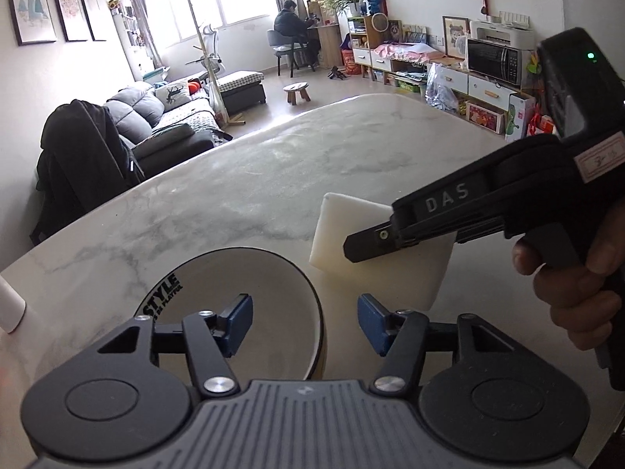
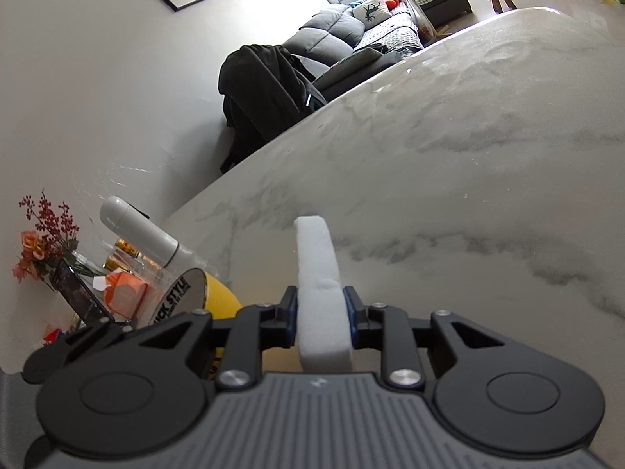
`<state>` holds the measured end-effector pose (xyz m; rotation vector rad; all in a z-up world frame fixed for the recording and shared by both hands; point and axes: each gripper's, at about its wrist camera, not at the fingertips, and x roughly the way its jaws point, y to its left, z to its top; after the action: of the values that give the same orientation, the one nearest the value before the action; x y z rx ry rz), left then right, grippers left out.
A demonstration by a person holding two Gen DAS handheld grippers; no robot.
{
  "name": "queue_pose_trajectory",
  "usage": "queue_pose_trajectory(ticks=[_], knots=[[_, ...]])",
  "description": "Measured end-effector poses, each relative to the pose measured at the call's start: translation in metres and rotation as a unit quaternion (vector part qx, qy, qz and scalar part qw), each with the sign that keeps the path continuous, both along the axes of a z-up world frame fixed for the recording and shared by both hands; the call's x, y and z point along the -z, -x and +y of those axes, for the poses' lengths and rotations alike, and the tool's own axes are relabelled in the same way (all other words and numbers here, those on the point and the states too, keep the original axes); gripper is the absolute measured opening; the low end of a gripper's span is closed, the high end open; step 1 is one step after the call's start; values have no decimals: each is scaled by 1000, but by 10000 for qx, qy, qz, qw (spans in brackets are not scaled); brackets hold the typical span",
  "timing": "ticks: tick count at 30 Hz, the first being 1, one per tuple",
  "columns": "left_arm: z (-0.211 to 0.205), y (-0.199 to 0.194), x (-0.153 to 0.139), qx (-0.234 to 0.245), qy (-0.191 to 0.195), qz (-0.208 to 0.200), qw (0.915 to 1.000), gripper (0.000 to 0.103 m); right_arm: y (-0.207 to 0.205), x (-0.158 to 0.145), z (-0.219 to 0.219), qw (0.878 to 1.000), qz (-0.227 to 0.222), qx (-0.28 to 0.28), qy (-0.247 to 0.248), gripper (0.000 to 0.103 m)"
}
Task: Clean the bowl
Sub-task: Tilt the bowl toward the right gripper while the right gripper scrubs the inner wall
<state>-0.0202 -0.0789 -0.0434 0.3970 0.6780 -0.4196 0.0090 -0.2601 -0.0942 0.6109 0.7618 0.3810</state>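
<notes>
Near: left gripper [image 1: 304, 322] half open astride rim of bowl [image 1: 269, 293], not yet pinching.
Beyond, on table [image 1: 273, 179]: right gripper [image 2: 321, 314] clamped on sponge [image 2: 318, 269]. Risk: bowl sliding or tipping if wiped before rim held firmly.

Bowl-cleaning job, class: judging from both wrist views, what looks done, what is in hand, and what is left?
Done: the right gripper has the white sponge clamped in its jaws. In hand: the left gripper is open, its jaws either side of the bowl rim, not yet pressing; the bowl sits on the marble table. Left: steadying the bowl and wiping it; the sponge is beside the bowl, not in it.
</notes>
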Motion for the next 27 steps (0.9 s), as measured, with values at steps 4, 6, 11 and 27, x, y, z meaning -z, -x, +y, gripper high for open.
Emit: queue_pose_trajectory(ticks=[4, 6, 11, 27], knots=[[-3, -6, 1, -96, -1, -28, 9999, 56, 0, 0, -1, 10000, 29, 2, -38, 27], [-5, -7, 1, -142, -44, -74, 9999, 56, -1, 0, 0, 10000, 43, -24, -83, 27], [-7, -11, 5, -288, -89, -151, 9994, 44, -1, -1, 1, 9999, 17, -74, -136, 27], [7, 11, -3, 416, 308, 36, 9987, 16, 1, -1, -7, 9991, 14, -6, -430, 24]])
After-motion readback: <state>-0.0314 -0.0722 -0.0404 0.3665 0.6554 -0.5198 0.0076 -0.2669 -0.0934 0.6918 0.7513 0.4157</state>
